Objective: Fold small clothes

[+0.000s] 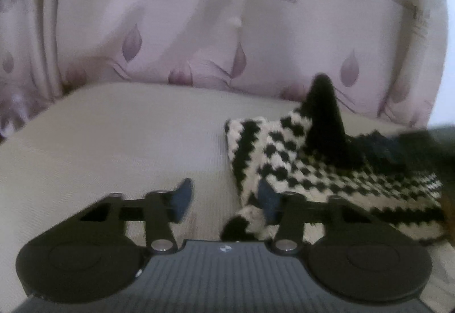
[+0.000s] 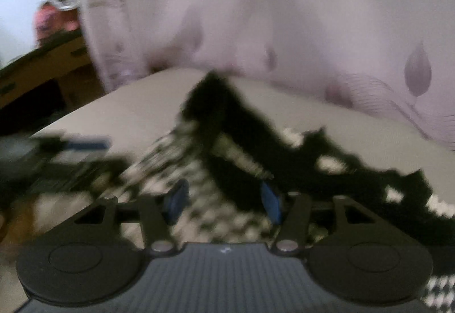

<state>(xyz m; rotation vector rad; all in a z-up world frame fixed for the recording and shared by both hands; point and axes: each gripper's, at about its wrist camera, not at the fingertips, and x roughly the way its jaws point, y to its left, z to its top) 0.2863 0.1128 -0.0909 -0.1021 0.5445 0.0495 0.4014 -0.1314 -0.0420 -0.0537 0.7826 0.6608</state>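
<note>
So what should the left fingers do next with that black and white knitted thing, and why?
Probably slide a little to the right and close on the near edge of the black-and-white knitted garment. The left gripper stands open over the beige surface, with only its right finger over the knit, so nothing is pinched yet for a fold.

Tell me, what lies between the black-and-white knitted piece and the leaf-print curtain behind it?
Only bare beige surface separates the knitted garment from the curtain, in the left wrist view.

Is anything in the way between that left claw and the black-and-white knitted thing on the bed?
Nothing visible. The left gripper is already at the knitted garment: its near edge lies between the fingers, with only bare beige bed surface beside it.
</note>
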